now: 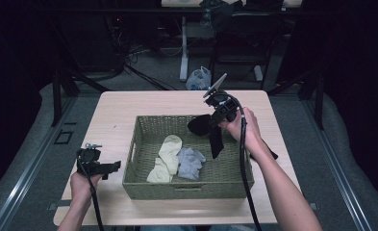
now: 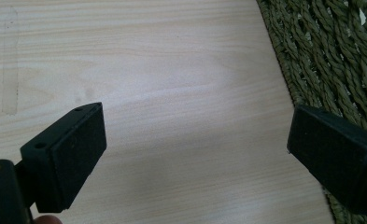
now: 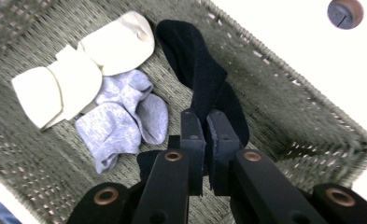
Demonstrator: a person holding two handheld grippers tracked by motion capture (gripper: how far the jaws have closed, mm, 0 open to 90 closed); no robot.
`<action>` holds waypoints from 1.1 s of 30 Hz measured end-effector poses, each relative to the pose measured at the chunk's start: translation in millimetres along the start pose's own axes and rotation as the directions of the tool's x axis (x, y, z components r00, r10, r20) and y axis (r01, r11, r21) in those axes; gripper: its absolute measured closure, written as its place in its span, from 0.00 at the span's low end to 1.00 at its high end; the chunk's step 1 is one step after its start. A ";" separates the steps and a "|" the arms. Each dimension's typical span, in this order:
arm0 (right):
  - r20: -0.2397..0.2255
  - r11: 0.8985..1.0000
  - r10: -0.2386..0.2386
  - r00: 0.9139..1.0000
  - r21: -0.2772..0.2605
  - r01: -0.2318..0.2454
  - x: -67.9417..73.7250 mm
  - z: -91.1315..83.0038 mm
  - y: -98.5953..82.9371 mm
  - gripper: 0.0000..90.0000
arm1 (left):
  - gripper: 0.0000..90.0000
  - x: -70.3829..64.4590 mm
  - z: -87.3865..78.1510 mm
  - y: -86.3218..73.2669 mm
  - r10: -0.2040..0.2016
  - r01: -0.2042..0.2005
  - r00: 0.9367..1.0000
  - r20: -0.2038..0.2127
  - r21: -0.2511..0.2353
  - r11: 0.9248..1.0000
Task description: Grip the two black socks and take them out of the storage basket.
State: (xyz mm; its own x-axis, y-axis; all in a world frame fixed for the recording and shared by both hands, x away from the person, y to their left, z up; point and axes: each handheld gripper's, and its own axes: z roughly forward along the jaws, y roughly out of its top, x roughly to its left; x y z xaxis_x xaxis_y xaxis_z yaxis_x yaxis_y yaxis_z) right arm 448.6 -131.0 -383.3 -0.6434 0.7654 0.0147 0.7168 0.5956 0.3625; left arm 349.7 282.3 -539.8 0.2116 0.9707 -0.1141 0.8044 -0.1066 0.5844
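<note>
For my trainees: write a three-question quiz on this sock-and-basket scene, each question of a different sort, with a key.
1. True or false: the left claw is shut on a sock.
2. Which sock does the right claw grip? A cream, B grey, C black.
3. Fill in: the cream sock and grey sock lie inside the woven ____.

Key
1. False: it is open above the table, beside the basket.
2. C, the black sock, hanging over the basket.
3. basket

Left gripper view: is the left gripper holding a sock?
No, the left gripper is open with nothing between its jaws, hovering over the bare table beside the woven basket.
</note>
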 end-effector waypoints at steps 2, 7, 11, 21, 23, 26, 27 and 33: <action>-0.001 1.000 0.006 1.000 -0.016 -0.006 -0.5 -7.2 0.4 0.97 | 0.05 0.0 0.3 0.0 0.000 0.000 1.000 0.000 0.000 1.000; -0.001 0.999 0.009 1.000 -0.035 -0.009 -3.7 -23.9 0.9 0.97 | 0.05 -0.2 0.3 0.0 0.000 0.000 1.000 0.001 0.001 1.000; 0.004 0.999 0.014 1.000 -0.051 -0.014 -7.1 -35.6 1.2 0.97 | 0.05 -0.5 0.4 0.0 -0.001 0.001 1.000 0.001 0.001 1.000; 0.016 0.996 0.030 0.999 -0.086 -0.029 -18.2 -63.3 0.4 0.97 | 0.05 -0.3 0.7 0.0 -0.001 0.001 1.000 0.002 0.001 1.000; 0.025 0.995 0.035 0.999 -0.094 -0.033 -20.5 -68.8 -0.5 0.97 | 0.05 -0.2 0.7 0.0 -0.002 0.002 1.000 0.001 0.001 1.000; 0.032 0.993 0.046 0.998 -0.109 -0.042 -24.8 -77.2 -3.0 0.97 | 0.05 0.0 0.6 0.0 -0.002 0.002 1.000 0.001 0.001 1.000; 0.037 0.994 0.045 0.998 -0.106 -0.040 -26.8 -80.5 -4.0 0.97 | 0.05 0.1 0.6 0.0 -0.001 0.001 1.000 0.001 0.001 1.000; 0.061 0.988 0.080 0.995 -0.139 -0.071 -39.1 -97.5 -13.9 0.97 | 0.05 -0.1 0.5 0.0 -0.001 0.001 1.000 0.000 0.000 1.000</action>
State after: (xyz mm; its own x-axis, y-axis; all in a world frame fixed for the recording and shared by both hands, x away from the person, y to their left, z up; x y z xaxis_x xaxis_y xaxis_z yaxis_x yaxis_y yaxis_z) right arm 437.6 -193.0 -298.1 -0.5663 0.8241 -0.0127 0.7166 0.4999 0.4865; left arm 350.0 282.2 -540.2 0.2111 0.9707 -0.1147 0.8047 -0.1060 0.5841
